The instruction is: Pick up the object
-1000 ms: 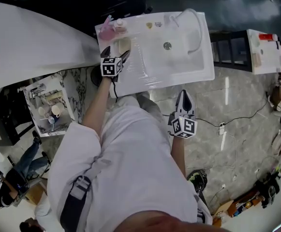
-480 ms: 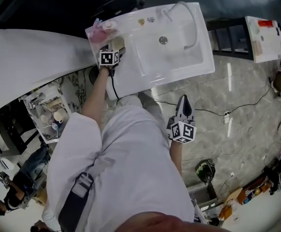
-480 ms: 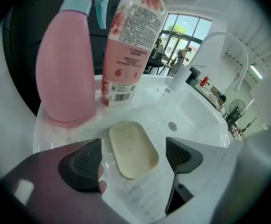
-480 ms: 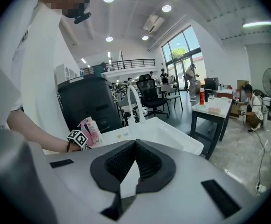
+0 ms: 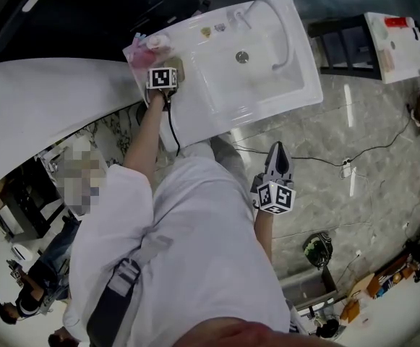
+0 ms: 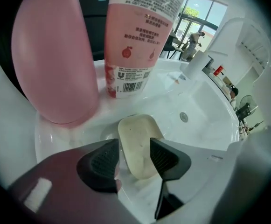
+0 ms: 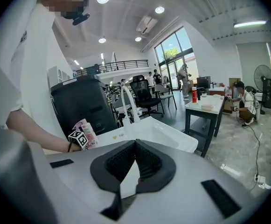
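A cream soap bar [image 6: 137, 146] lies on the wet back-left corner of the white sink [image 6: 200, 134]. My left gripper [image 6: 134, 158] reaches down over it, jaws closing, and both pads touch the bar's long sides. In the head view the left gripper [image 5: 168, 71] is at the sink's [image 5: 296, 85] left corner, with a bit of the soap bar [image 5: 180, 66] showing beside its marker cube. My right gripper [image 5: 277, 156] hangs beside the person's hip over the floor, shut with nothing in it; its pads meet at the tips [image 7: 135, 146].
A pink cup [image 6: 53, 55] and a pink tube with a barcode [image 6: 135, 36] stand just behind the soap. The drain [image 6: 184, 117] and the curved faucet [image 5: 278, 20] are to the right. A white table [image 5: 394, 49] stands further right; cables cross the marble floor [image 5: 354, 194].
The left gripper has reached forward along the sink's left edge to the soap bar, and its jaws have narrowed around it. The right gripper has stayed by the hip.
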